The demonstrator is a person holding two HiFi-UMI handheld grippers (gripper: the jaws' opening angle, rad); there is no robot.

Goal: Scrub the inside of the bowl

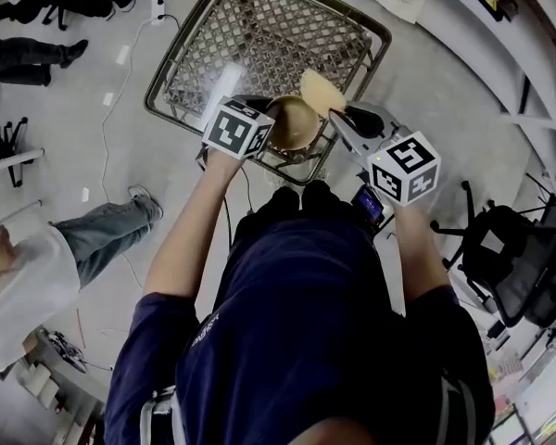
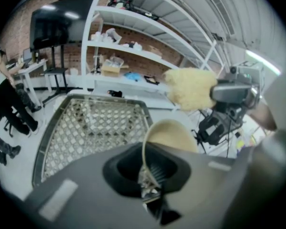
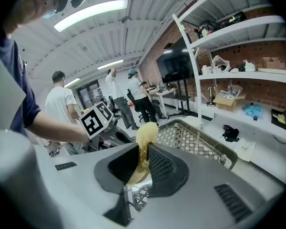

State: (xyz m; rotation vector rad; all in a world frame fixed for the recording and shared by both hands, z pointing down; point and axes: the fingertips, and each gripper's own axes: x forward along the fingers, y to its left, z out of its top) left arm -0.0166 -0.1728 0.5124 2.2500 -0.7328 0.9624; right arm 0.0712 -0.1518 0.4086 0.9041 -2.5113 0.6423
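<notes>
A tan bowl (image 1: 292, 123) hangs on edge above the near rim of a wire mesh rack (image 1: 259, 35). My left gripper (image 1: 264, 126) is shut on the bowl's rim; in the left gripper view the thin rim (image 2: 145, 149) runs down between the jaws and the bowl's inside (image 2: 174, 135) faces away to the right. My right gripper (image 1: 347, 117) is shut on a yellow sponge (image 1: 322, 91), held just above and to the right of the bowl. The sponge (image 3: 146, 133) sticks up out of the right gripper's jaws (image 3: 142, 168). The left gripper view shows sponge (image 2: 190, 88) and bowl apart.
The mesh rack (image 2: 86, 128) lies below and ahead. White shelving (image 2: 133, 46) with boxes stands behind it. A seated person (image 1: 37, 276) is at the left, an office chair (image 1: 510, 258) at the right. Several people (image 3: 133, 97) stand further back.
</notes>
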